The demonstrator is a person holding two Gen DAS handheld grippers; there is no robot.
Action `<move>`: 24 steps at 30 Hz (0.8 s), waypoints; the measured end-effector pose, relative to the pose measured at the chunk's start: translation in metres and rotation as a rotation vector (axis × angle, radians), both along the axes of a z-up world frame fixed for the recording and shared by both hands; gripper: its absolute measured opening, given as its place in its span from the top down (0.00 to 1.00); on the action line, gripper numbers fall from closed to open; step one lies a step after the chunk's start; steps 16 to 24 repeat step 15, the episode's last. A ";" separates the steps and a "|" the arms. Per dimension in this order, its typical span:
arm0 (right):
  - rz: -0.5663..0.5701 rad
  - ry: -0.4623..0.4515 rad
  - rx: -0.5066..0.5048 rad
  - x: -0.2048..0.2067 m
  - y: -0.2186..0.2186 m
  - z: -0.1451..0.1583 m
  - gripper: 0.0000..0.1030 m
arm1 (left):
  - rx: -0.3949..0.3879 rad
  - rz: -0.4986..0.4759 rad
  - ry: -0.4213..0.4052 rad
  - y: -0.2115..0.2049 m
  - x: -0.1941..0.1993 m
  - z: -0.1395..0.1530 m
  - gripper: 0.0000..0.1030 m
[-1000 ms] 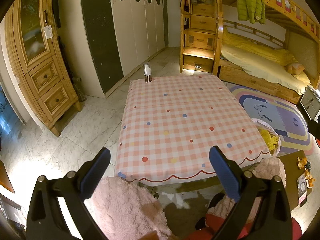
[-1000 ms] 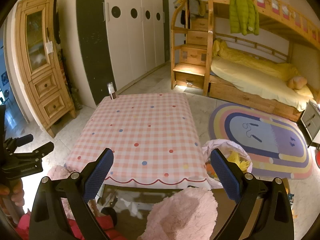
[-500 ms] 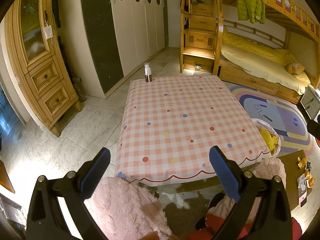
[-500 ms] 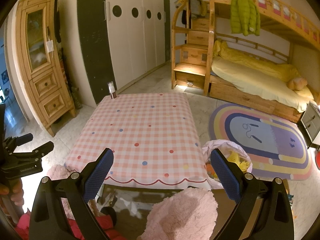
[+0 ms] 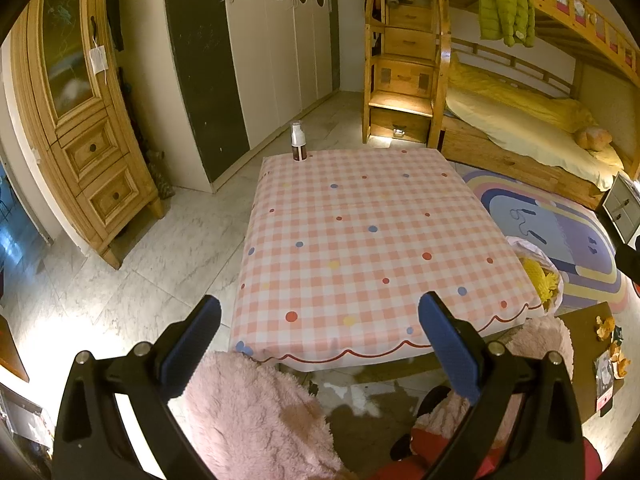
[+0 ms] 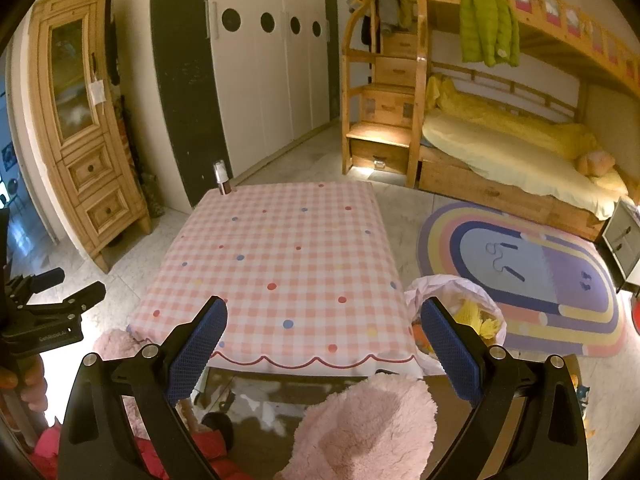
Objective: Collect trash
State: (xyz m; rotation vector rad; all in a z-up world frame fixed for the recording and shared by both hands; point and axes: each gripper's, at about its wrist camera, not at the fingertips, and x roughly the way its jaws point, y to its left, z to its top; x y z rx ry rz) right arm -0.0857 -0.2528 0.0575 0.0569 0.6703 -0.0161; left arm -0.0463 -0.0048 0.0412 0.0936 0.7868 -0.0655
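A low table with a pink checked cloth (image 5: 372,240) stands in front of me; it also shows in the right wrist view (image 6: 288,264). A small bottle (image 5: 298,146) stands upright on its far left corner, also seen in the right wrist view (image 6: 221,176). A white trash bag (image 6: 460,312) holding yellow scraps sits on the floor at the table's right side; it shows in the left wrist view (image 5: 536,272). My left gripper (image 5: 320,344) is open and empty above the near table edge. My right gripper (image 6: 324,344) is open and empty too.
Pink fluffy cushions (image 5: 256,412) (image 6: 364,424) lie at the near edge. A rainbow rug (image 6: 528,280) and a wooden bunk bed (image 6: 500,152) are to the right. A wooden cabinet (image 5: 80,120) and white wardrobe (image 5: 280,40) stand at left. Scraps (image 5: 608,340) lie on a low brown board at right.
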 end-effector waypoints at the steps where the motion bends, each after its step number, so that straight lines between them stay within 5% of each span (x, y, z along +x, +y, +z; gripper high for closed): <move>1: 0.000 0.001 0.001 0.000 -0.001 0.000 0.07 | 0.001 0.000 0.001 0.000 0.000 0.000 0.07; 10: -0.020 0.009 0.024 0.002 -0.017 -0.012 0.07 | -0.008 -0.036 -0.007 -0.007 0.004 -0.005 0.07; 15: -0.164 -0.026 -0.012 0.002 -0.070 -0.026 0.07 | -0.011 -0.074 -0.001 -0.018 0.016 -0.015 0.07; 24: -0.164 -0.026 -0.012 0.002 -0.070 -0.026 0.07 | -0.011 -0.074 -0.001 -0.018 0.016 -0.015 0.07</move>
